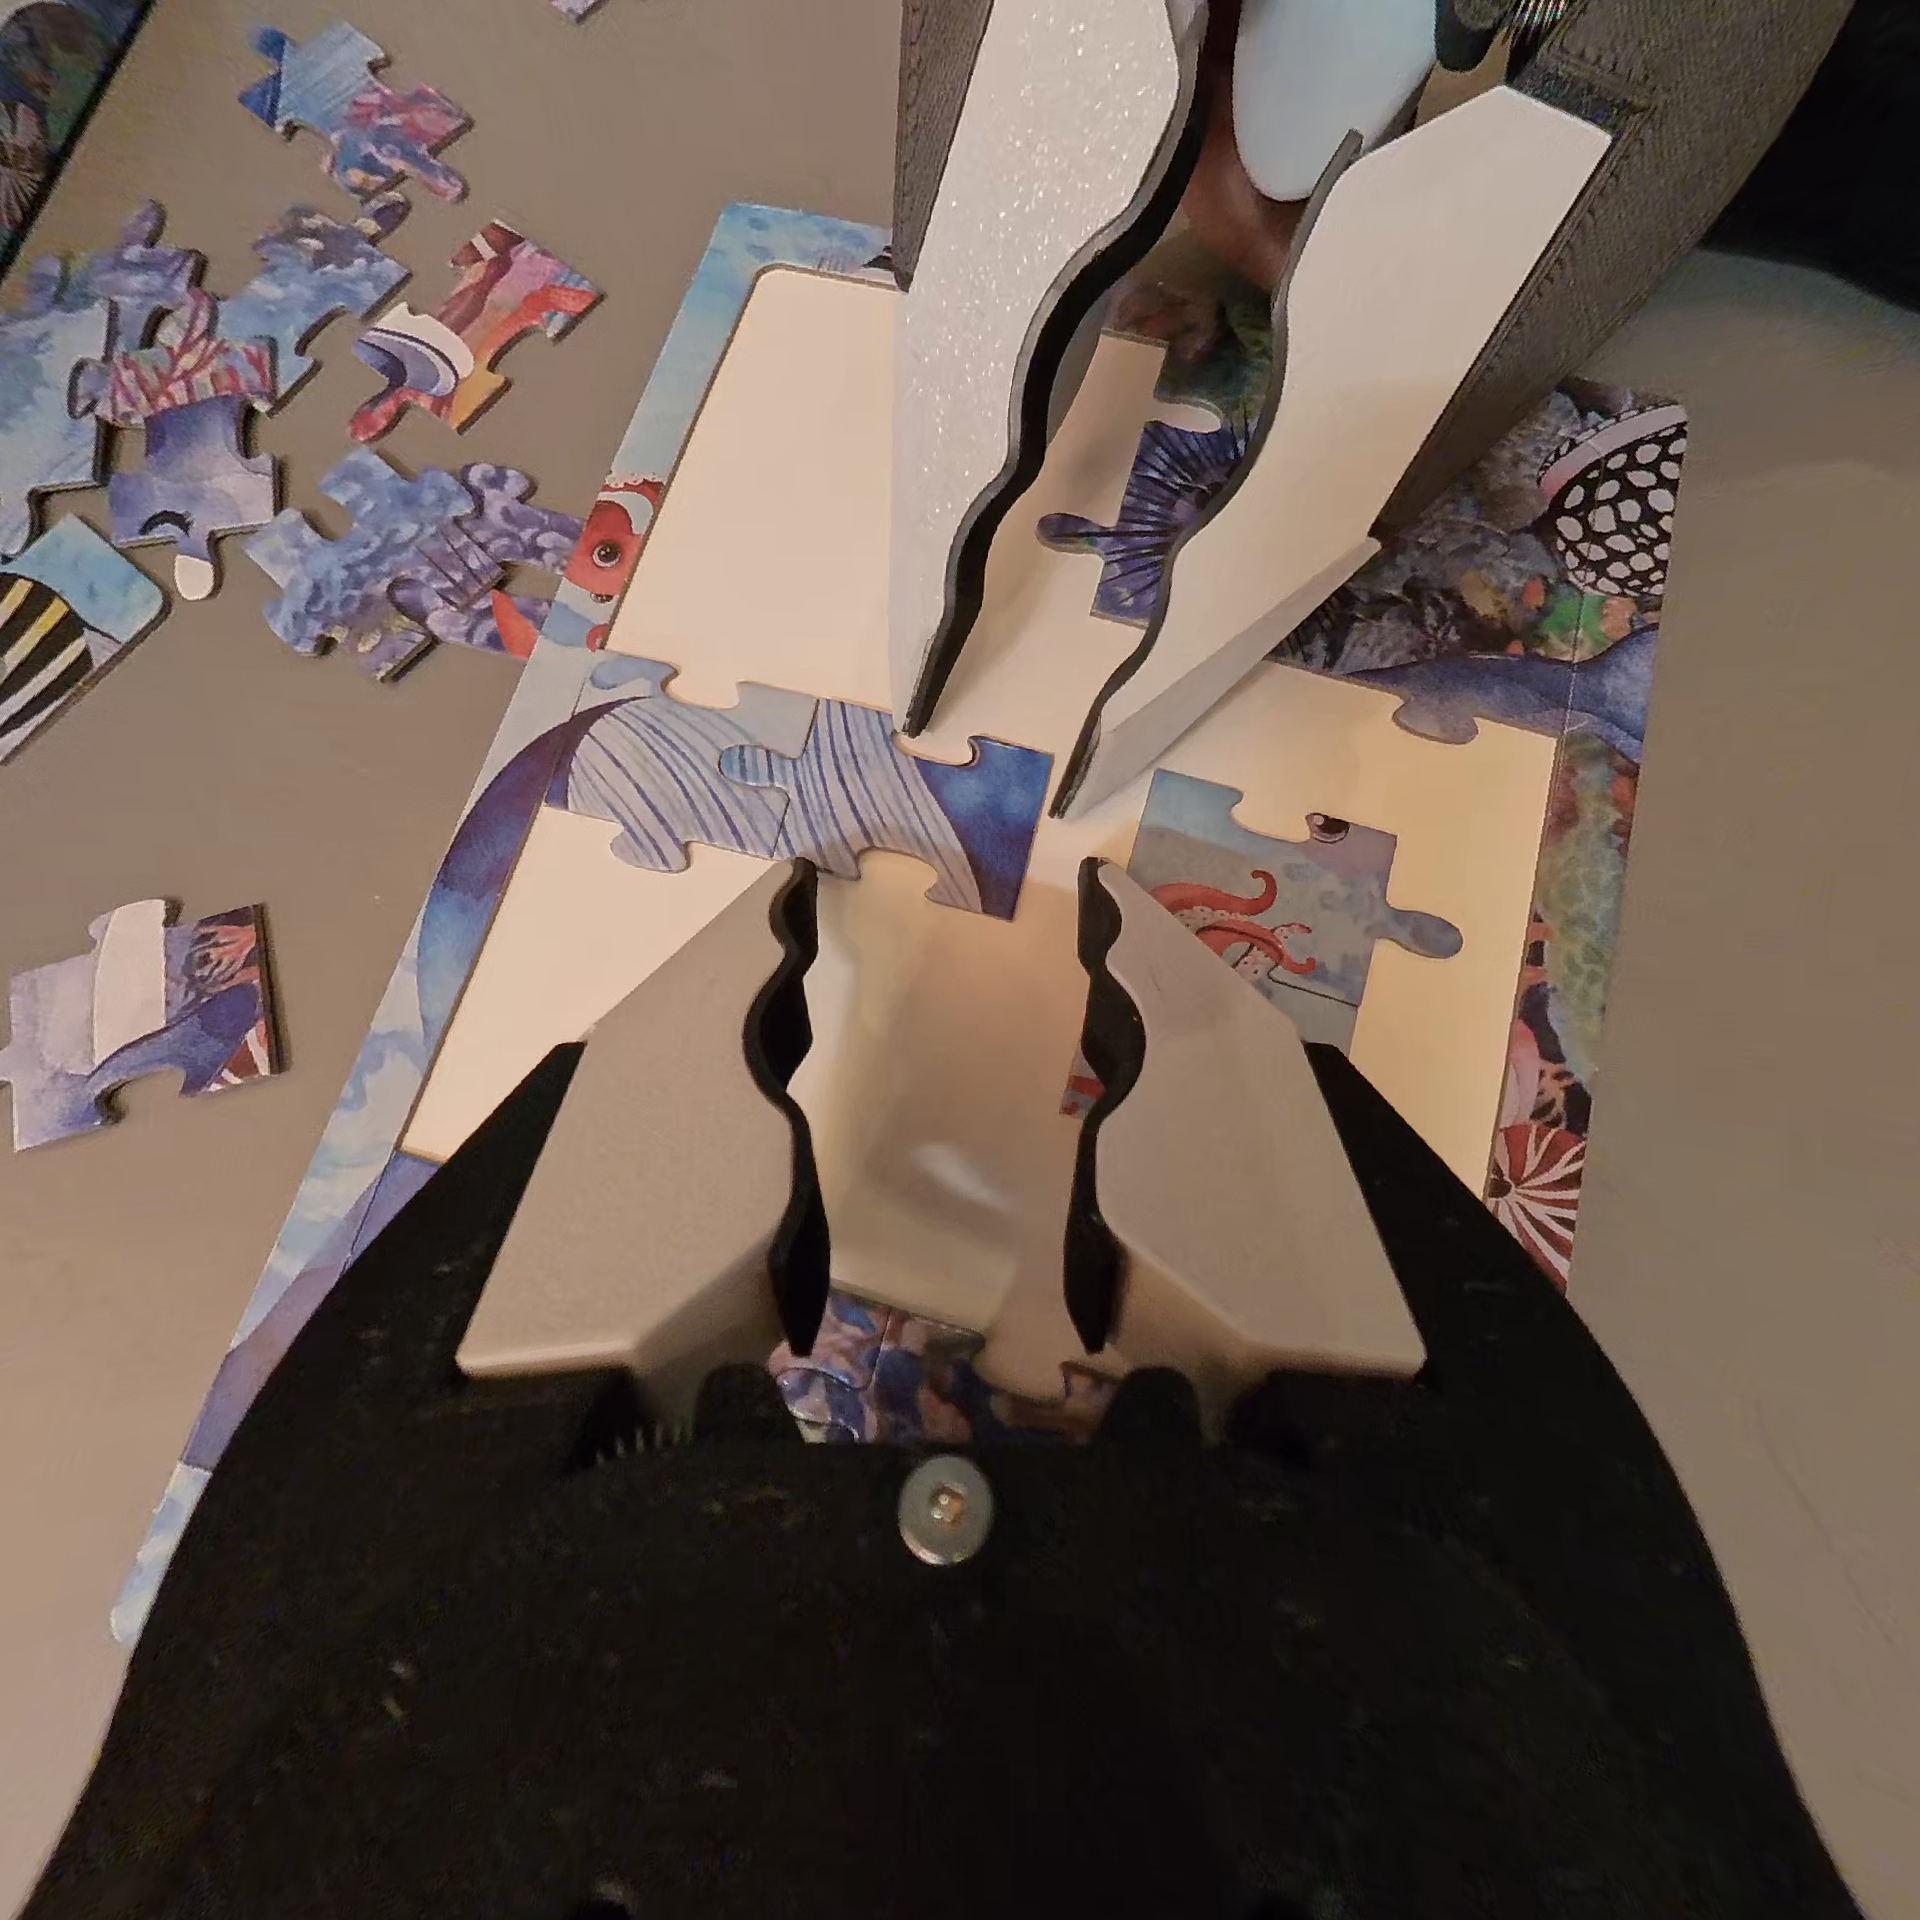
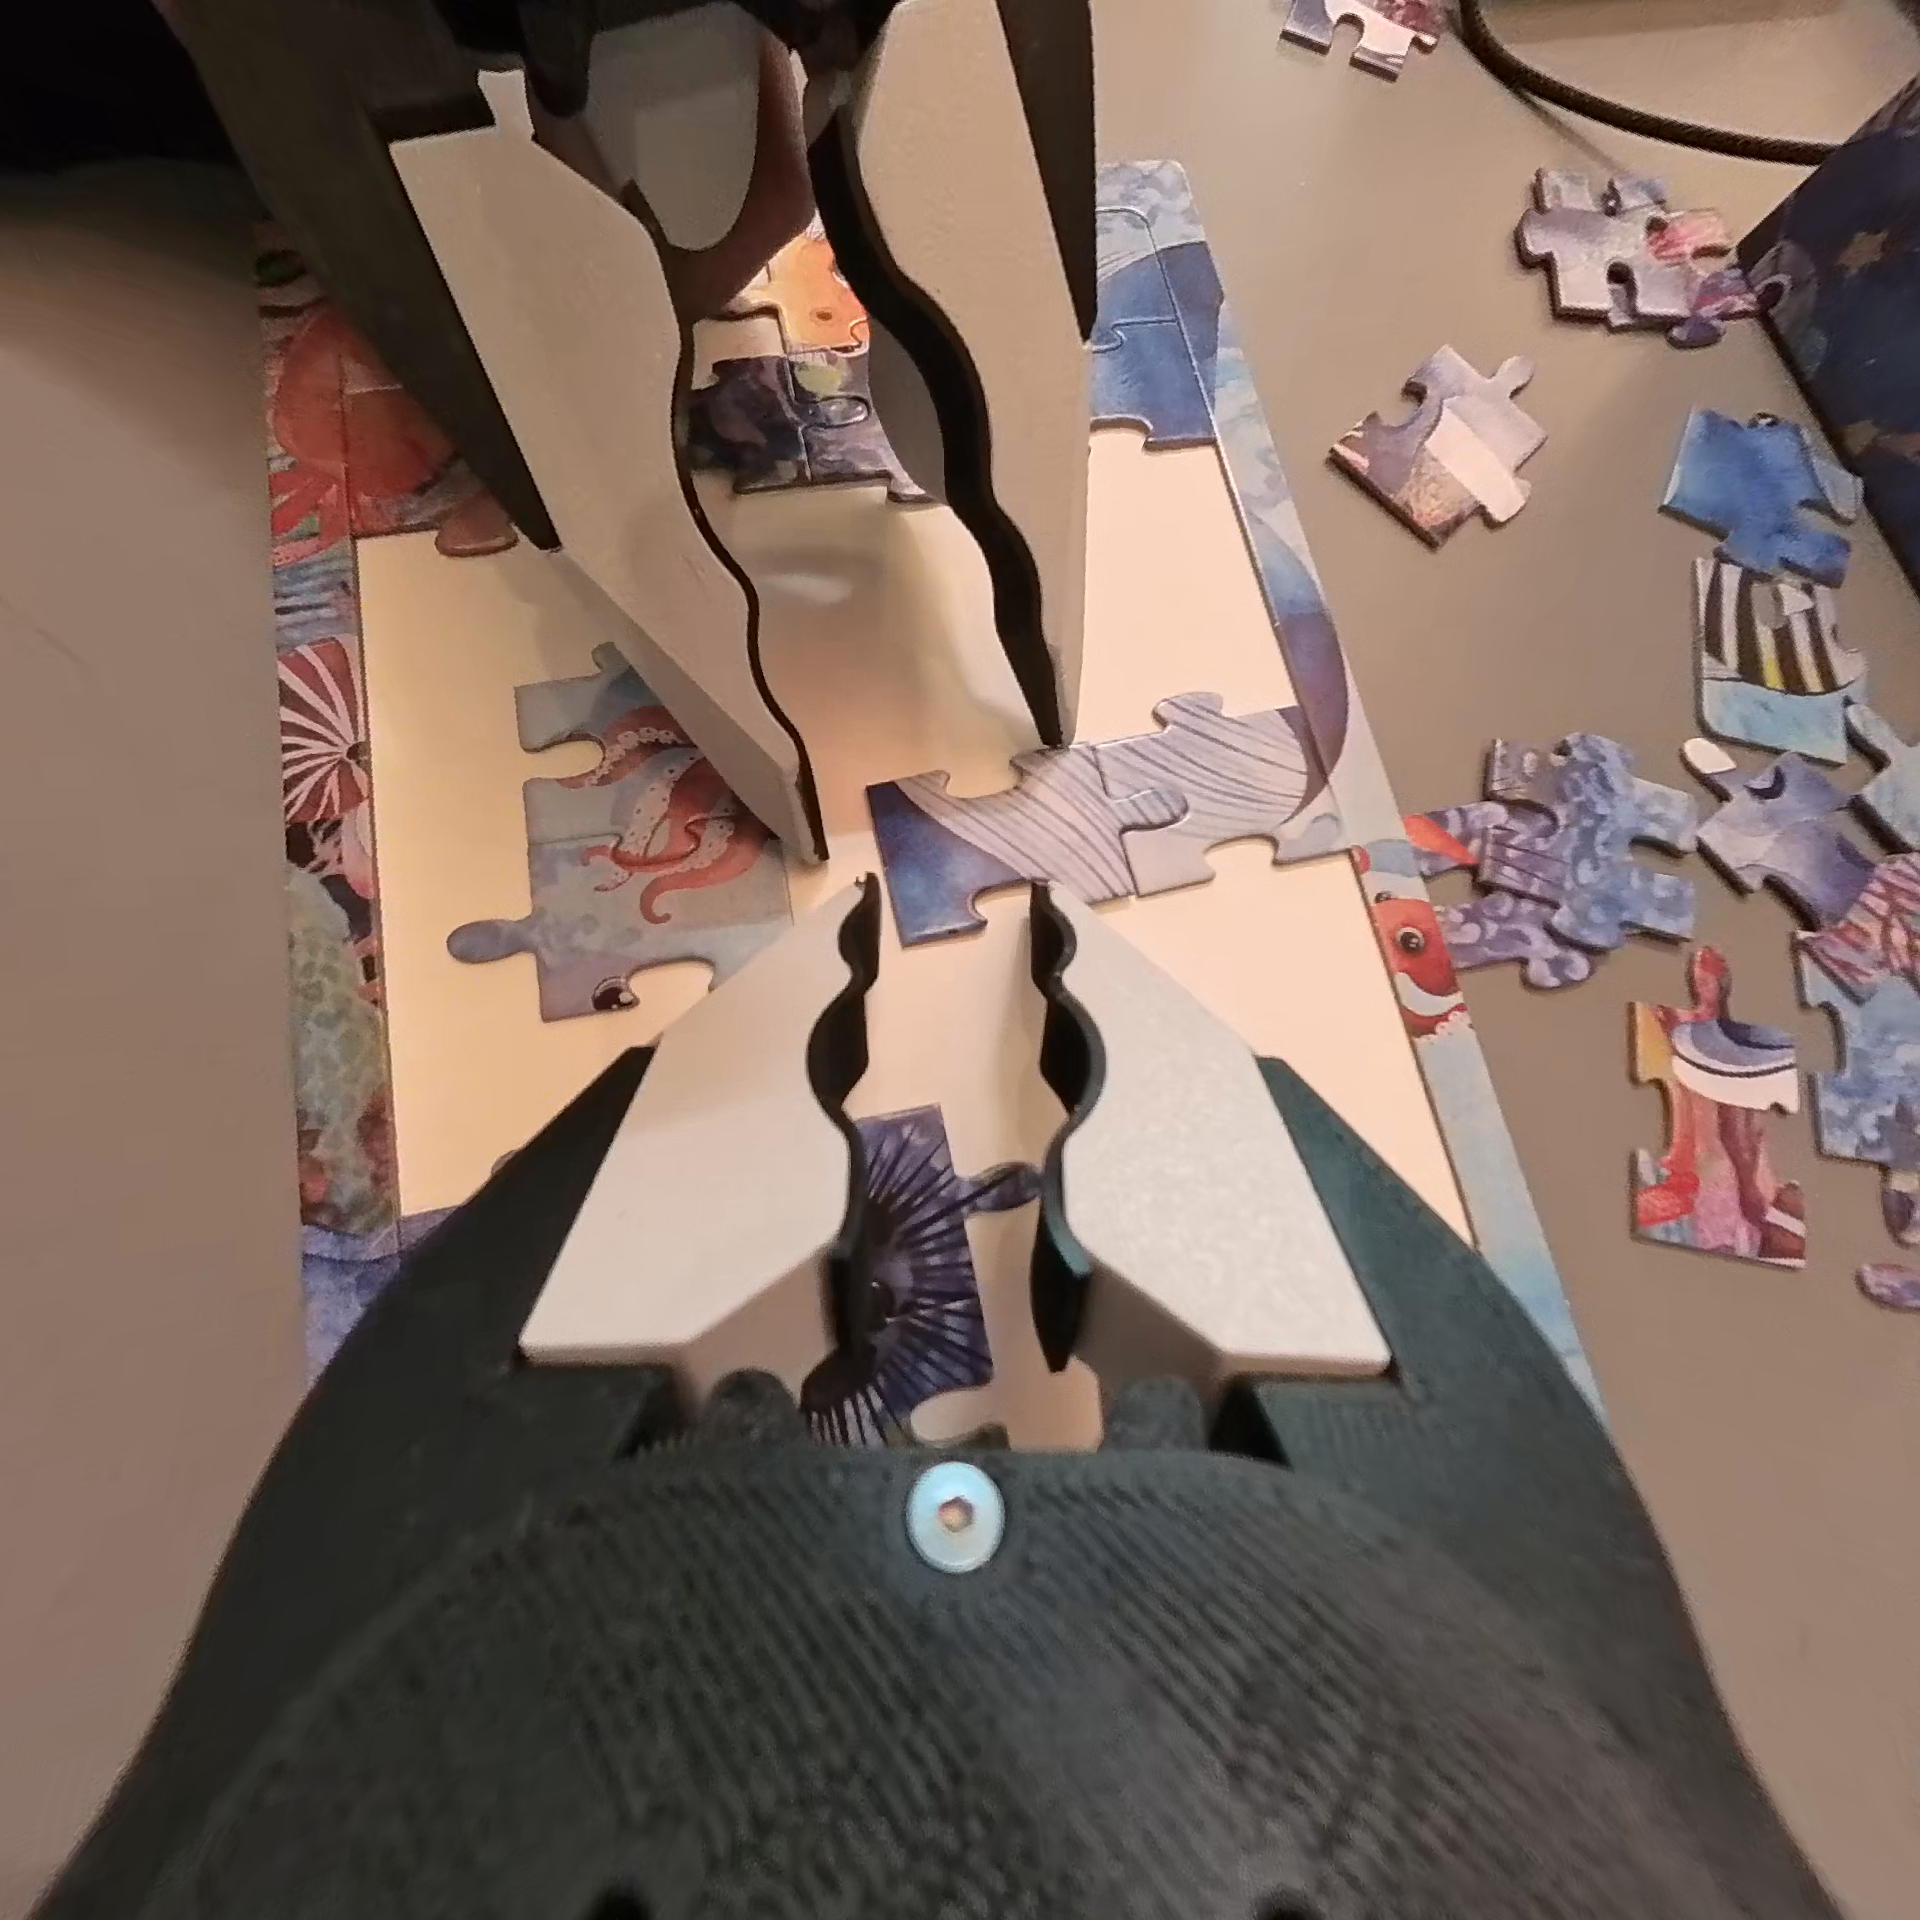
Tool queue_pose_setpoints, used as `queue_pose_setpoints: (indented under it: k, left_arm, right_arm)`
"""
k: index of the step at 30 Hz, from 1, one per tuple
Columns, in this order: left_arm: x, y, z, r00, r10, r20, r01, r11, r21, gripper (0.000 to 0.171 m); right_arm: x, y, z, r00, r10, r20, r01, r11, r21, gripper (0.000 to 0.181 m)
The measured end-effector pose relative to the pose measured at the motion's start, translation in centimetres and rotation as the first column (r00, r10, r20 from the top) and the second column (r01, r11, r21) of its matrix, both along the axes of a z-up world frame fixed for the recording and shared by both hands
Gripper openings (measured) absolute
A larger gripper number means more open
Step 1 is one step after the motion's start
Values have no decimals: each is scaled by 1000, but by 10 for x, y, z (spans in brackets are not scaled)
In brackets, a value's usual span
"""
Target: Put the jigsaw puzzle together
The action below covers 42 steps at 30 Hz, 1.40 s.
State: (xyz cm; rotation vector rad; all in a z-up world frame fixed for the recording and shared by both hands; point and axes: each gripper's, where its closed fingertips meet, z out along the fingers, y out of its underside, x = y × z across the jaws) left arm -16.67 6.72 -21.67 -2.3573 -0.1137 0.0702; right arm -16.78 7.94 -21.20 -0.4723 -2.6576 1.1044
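From the left wrist view, the left gripper (image 1: 940,873) is hanging open and empty over the puzzle frame (image 1: 1590,935), just before the blue whale piece (image 1: 935,821). Its black body is hiding the frame's near edge.

From the right wrist view, the right gripper (image 2: 956,894) is also standing open, holding nothing. Its fingers are covering part of the spiky piece (image 2: 914,1247). Loose pieces (image 2: 1579,894) are lying beside the frame, some cut off.
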Motion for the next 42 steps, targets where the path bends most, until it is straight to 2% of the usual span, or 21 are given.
queue_pose_setpoints:
  k: [10, 24, 42]
  left_arm:
    - [-2, 0, 3, 997, -18, -75, 19, 1000, 1, 50]
    - [2, 2, 1, 999, -31, -43, 31, 1000, 4, 51]
    - [5, 2, 1, 999, -45, -31, 45, 999, 4, 45]
  right_arm:
    - [0, -3, 3, 1000, 5, -19, -5, 1000, -8, 26]
    - [-3, -4, 0, 1000, -23, 2, 23, 1000, -16, 25]
    - [5, 18, 3, 999, -27, 41, 28, 999, -19, 24]
